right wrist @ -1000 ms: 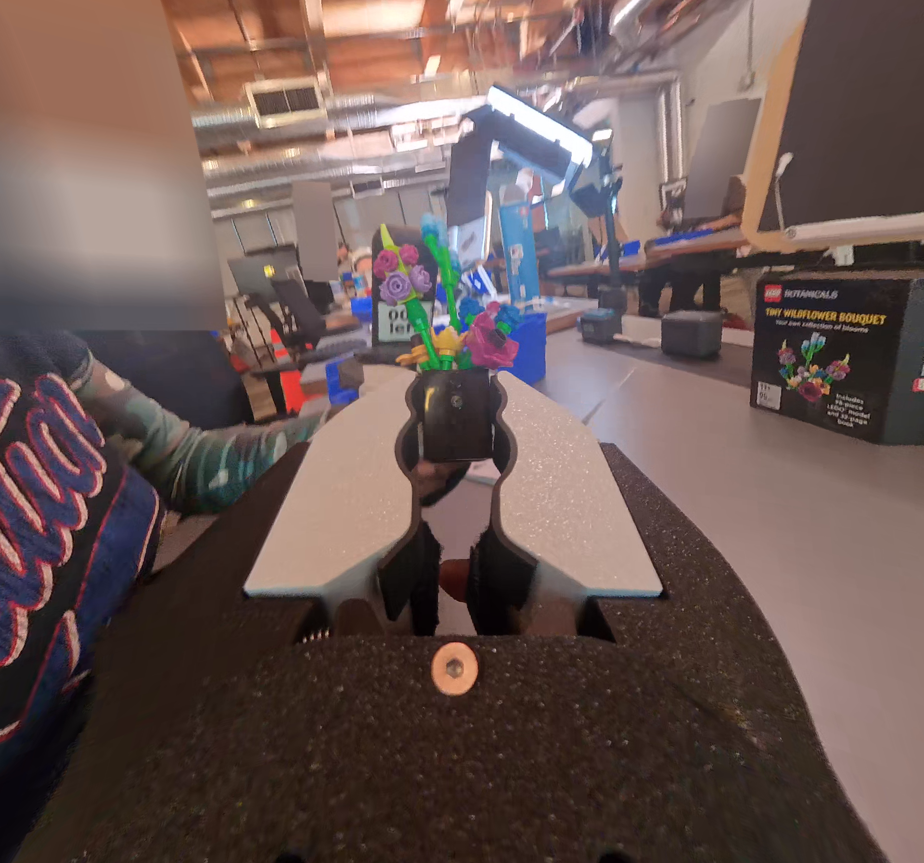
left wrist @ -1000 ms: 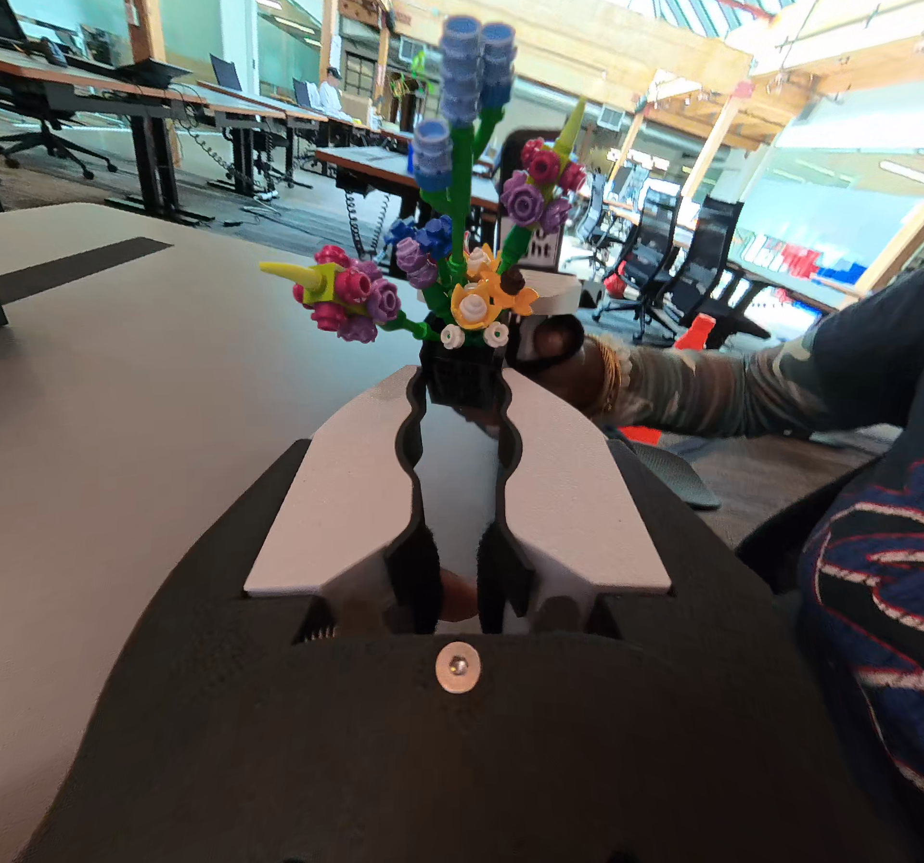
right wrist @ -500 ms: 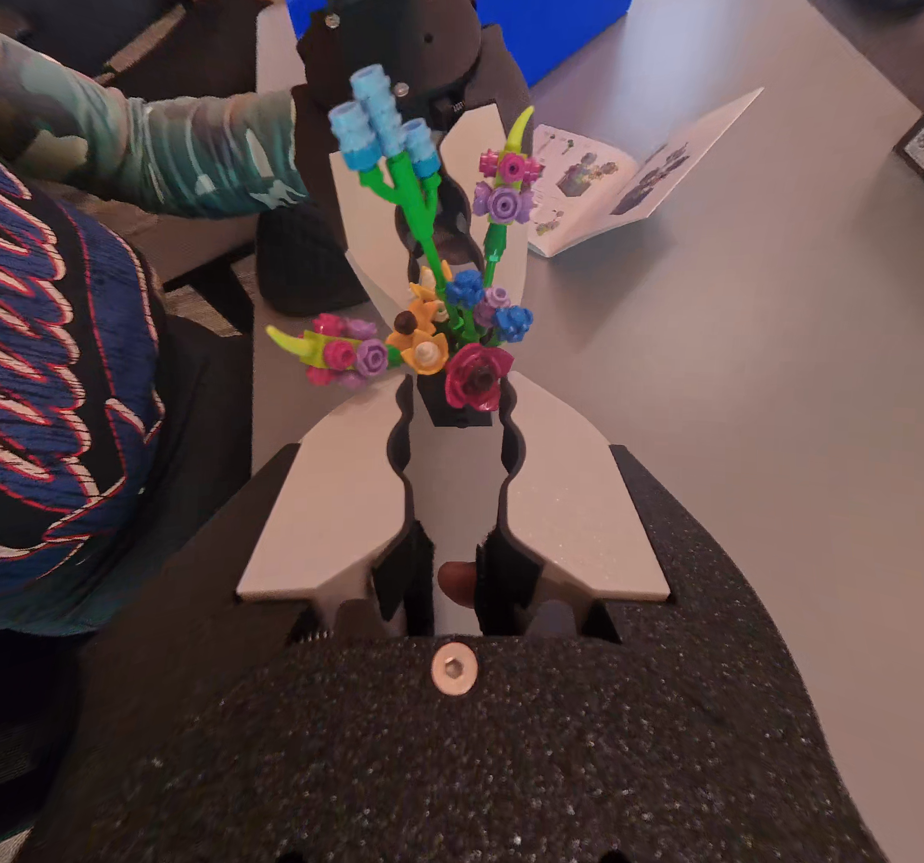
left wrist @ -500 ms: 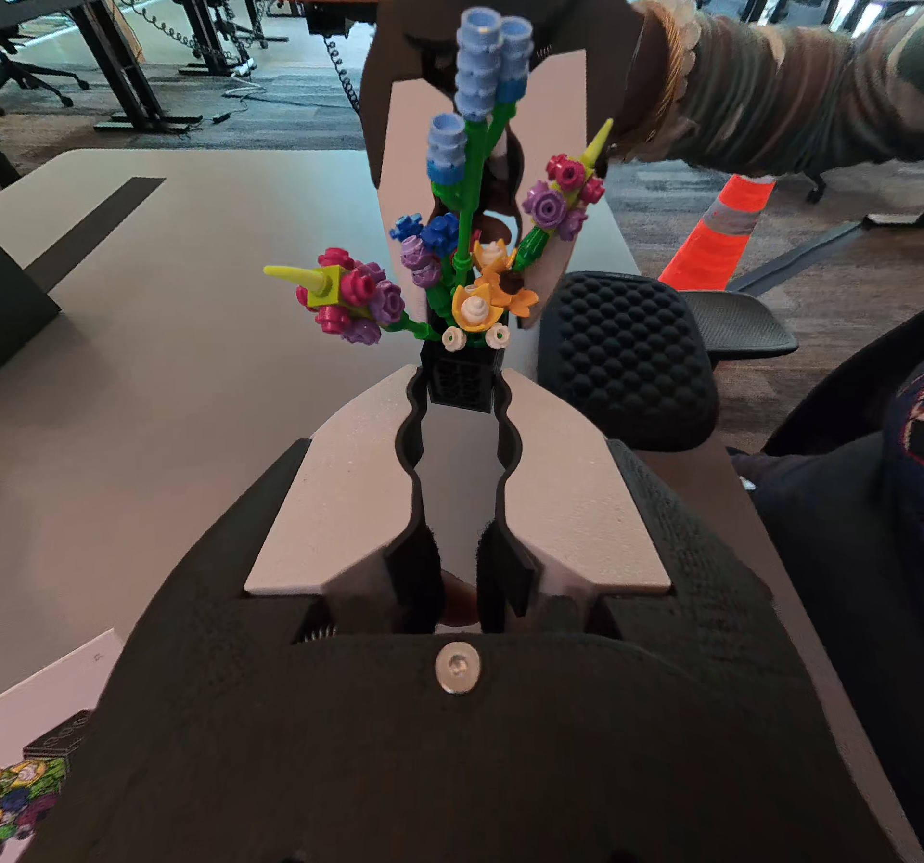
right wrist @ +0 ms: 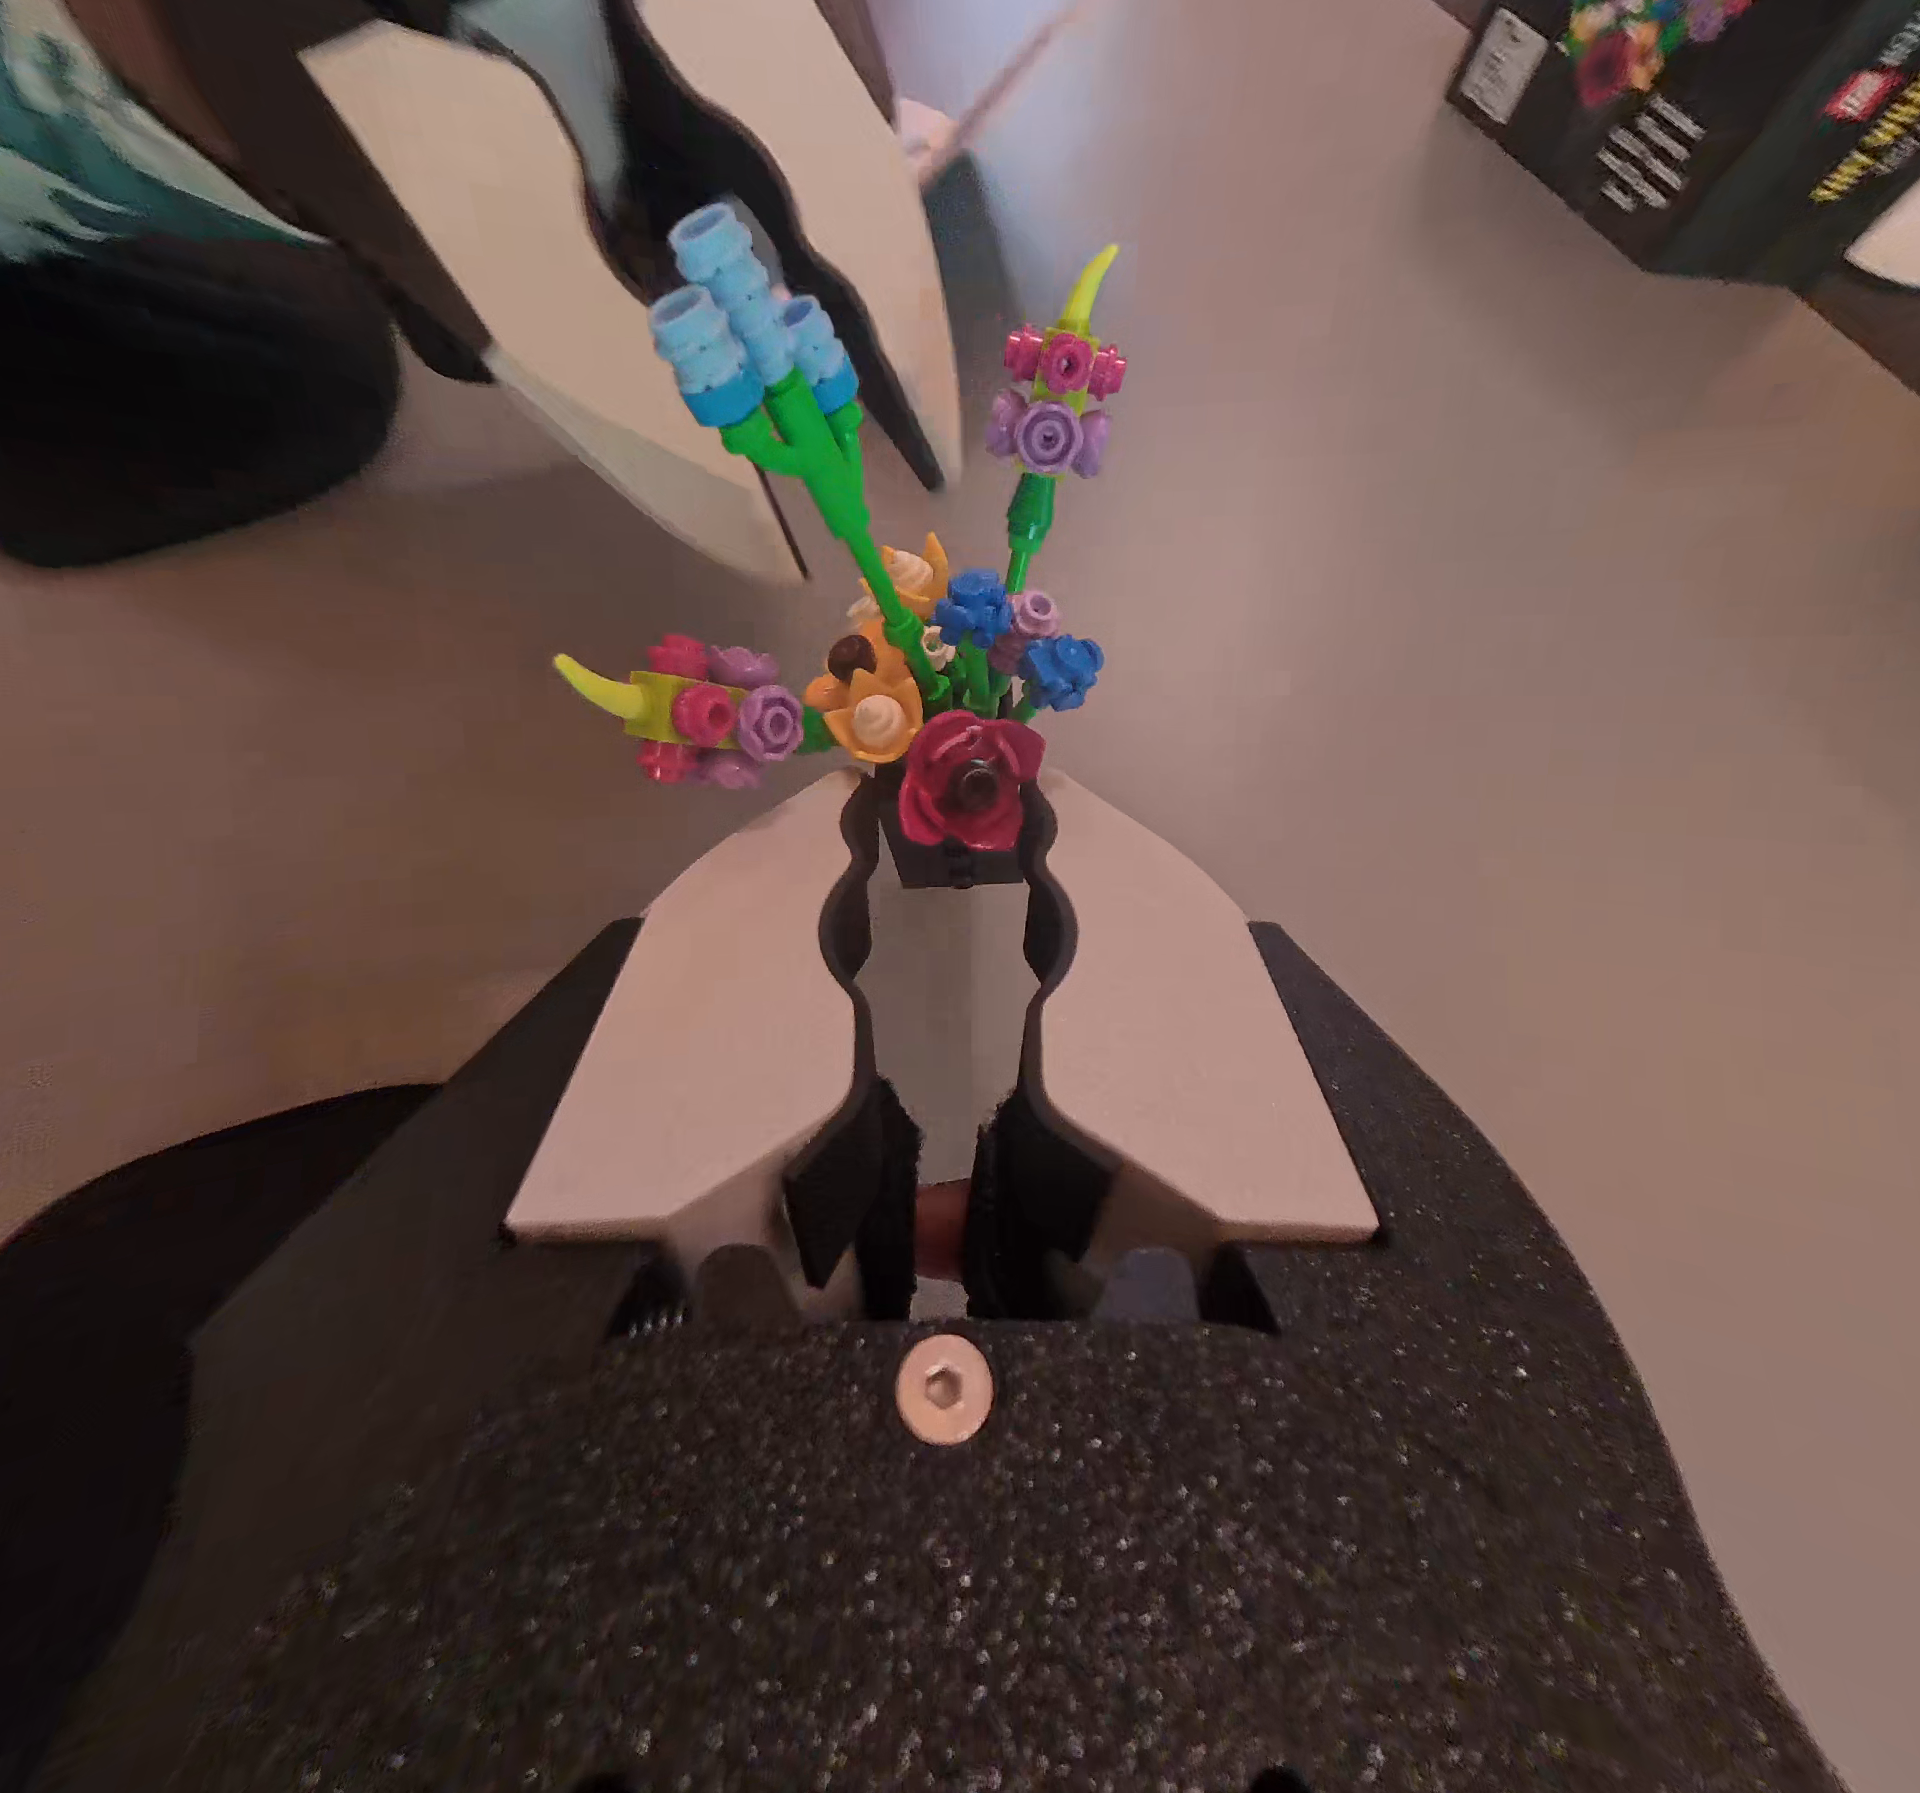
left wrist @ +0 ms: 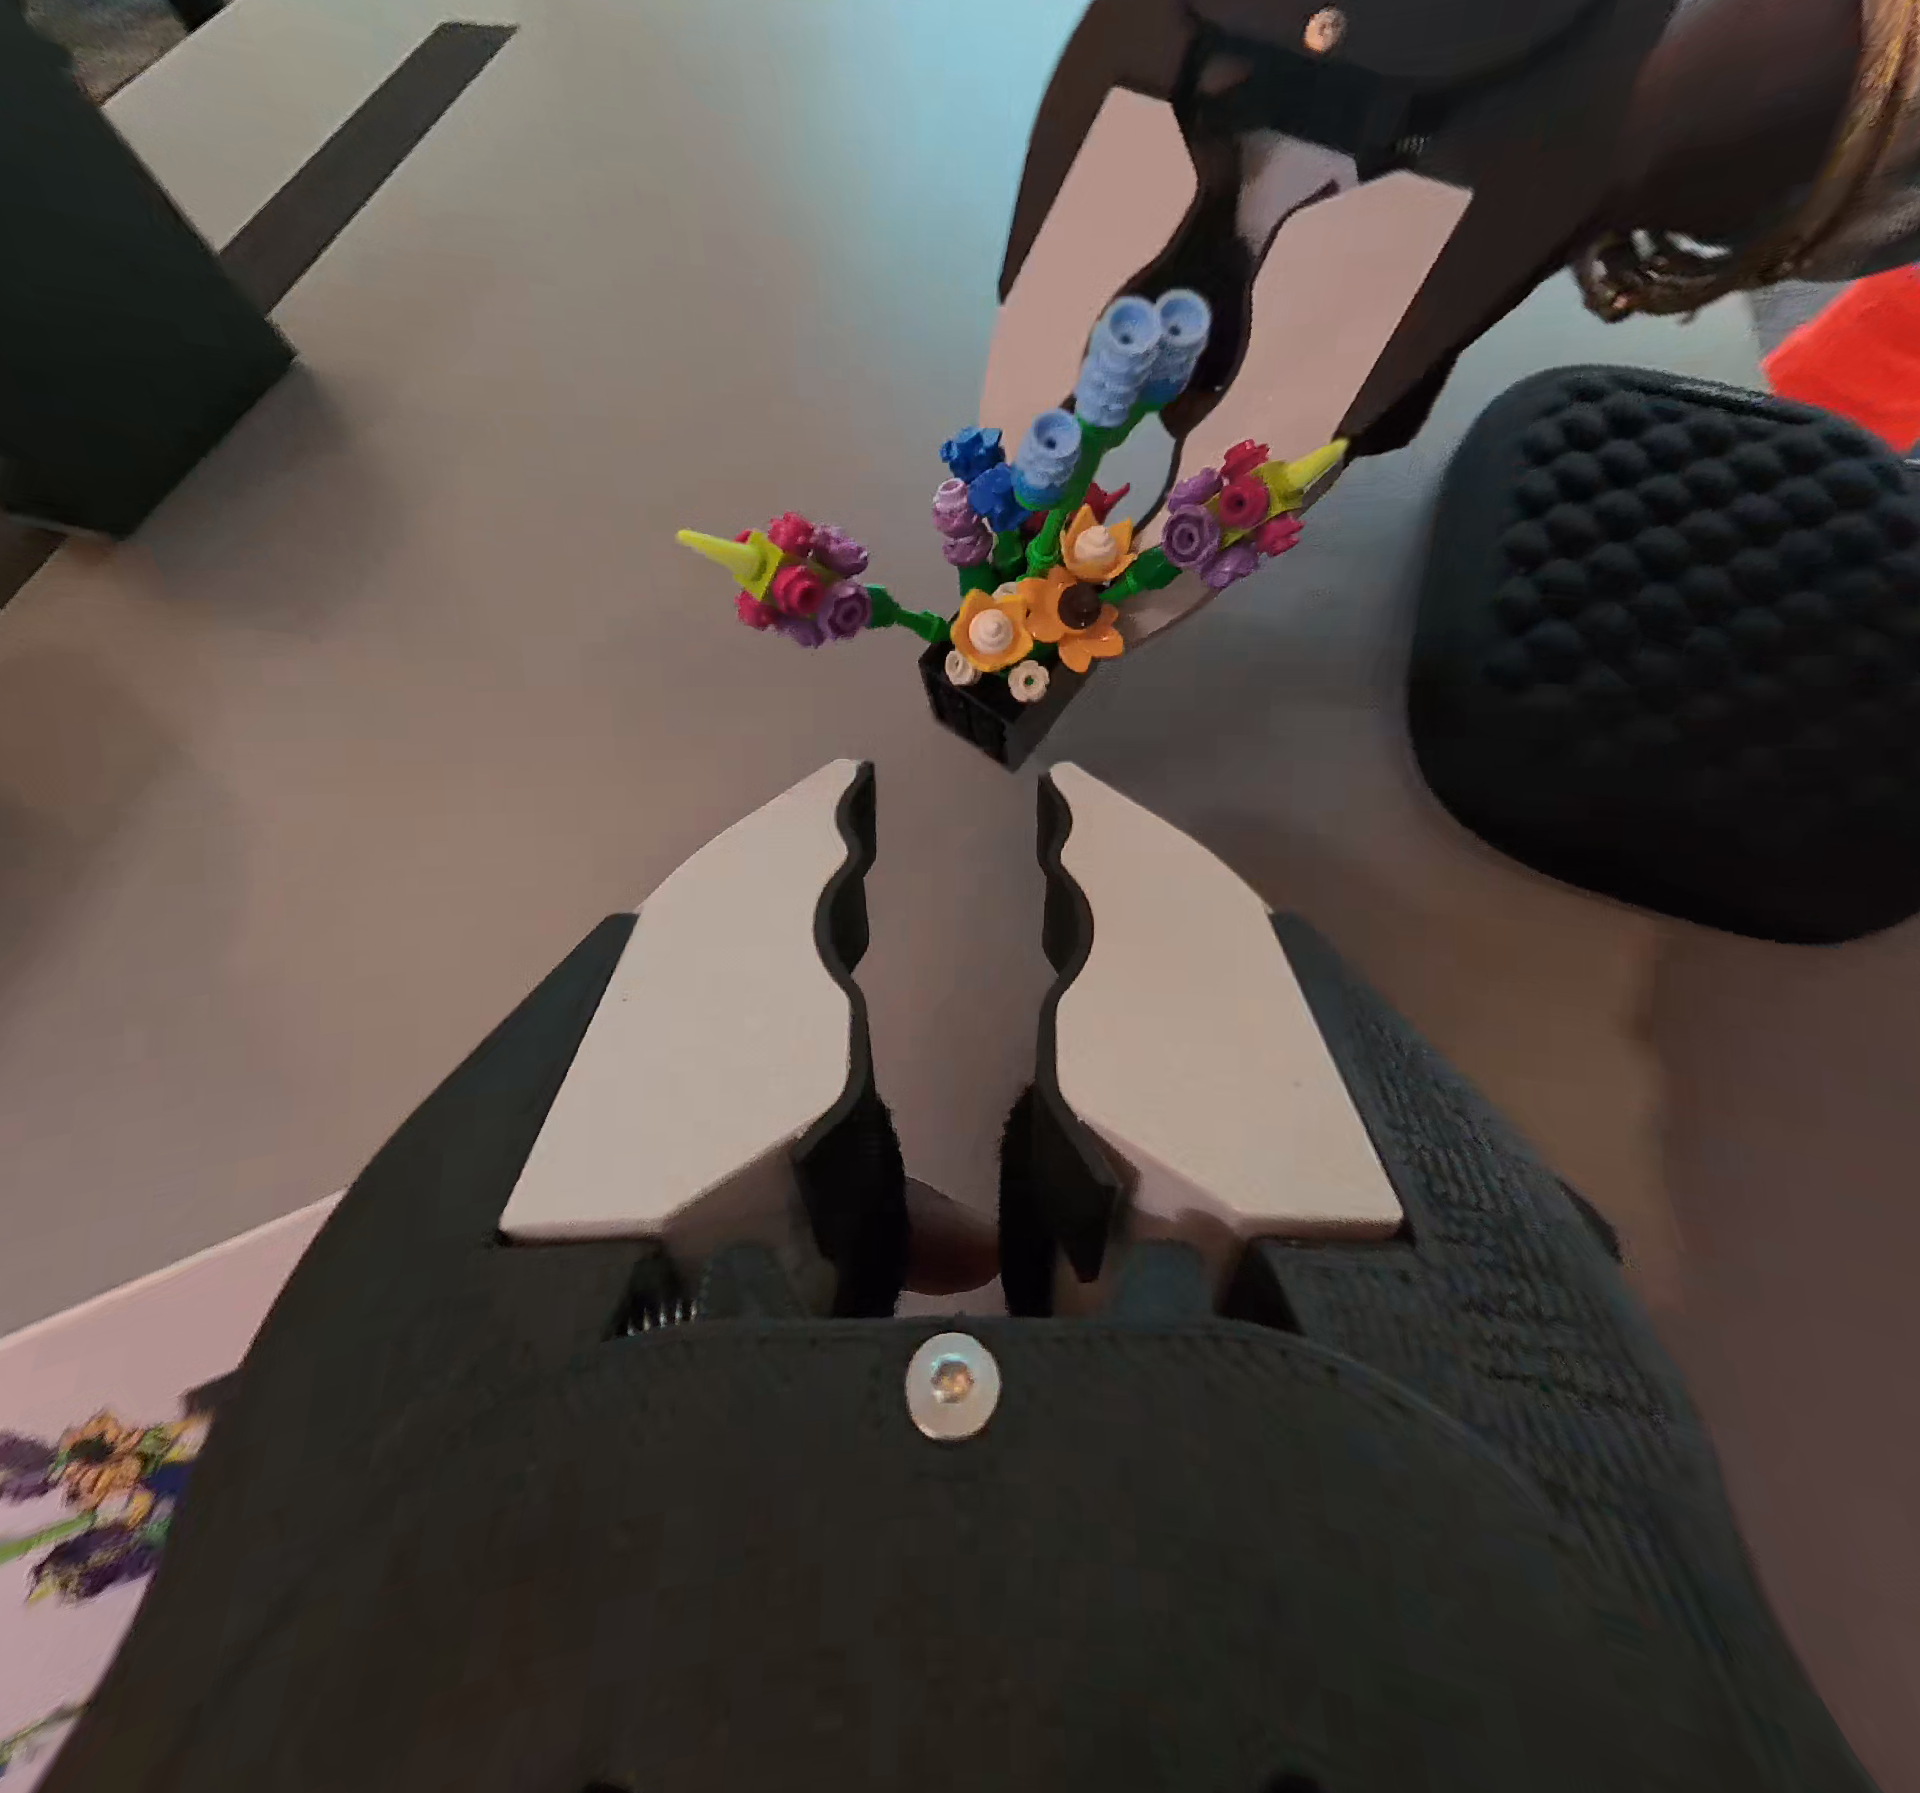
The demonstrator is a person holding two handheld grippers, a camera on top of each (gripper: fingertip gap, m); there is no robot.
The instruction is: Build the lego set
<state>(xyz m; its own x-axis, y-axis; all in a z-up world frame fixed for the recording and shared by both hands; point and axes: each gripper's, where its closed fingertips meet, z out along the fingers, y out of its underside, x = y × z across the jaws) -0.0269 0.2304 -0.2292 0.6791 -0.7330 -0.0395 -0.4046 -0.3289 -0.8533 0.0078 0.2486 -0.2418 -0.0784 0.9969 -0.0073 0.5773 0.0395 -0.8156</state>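
Observation:
The lego flower bouquet [left wrist: 1060, 600] has blue, purple, pink, orange and red blooms on green stems in a small black base [left wrist: 987, 720]. My right gripper [right wrist: 945, 793] is shut on that base [right wrist: 951, 865] and holds it low over the grey table [left wrist: 468, 600]. Its fingers [left wrist: 1340, 289] reach in from the top right of the left wrist view. My left gripper [left wrist: 953, 782] is empty, with its jaws apart. Its tips are just short of the base and do not touch it. Its fingers [right wrist: 520, 216] show behind the blooms in the right wrist view.
A black padded chair part [left wrist: 1683, 652] sits at the table's right edge. A black box [right wrist: 1714, 60] with flower pictures stands at the far right of the right wrist view. A printed booklet [left wrist: 83, 1483] lies near left. A dark block [left wrist: 104, 289] stands far left. Across from one pair of fingers to the other is roughly 5 cm.
Both grippers tilted down from the room towards the table. My left gripper let go of the bouquet's base and drew back. The right gripper still holds the base.

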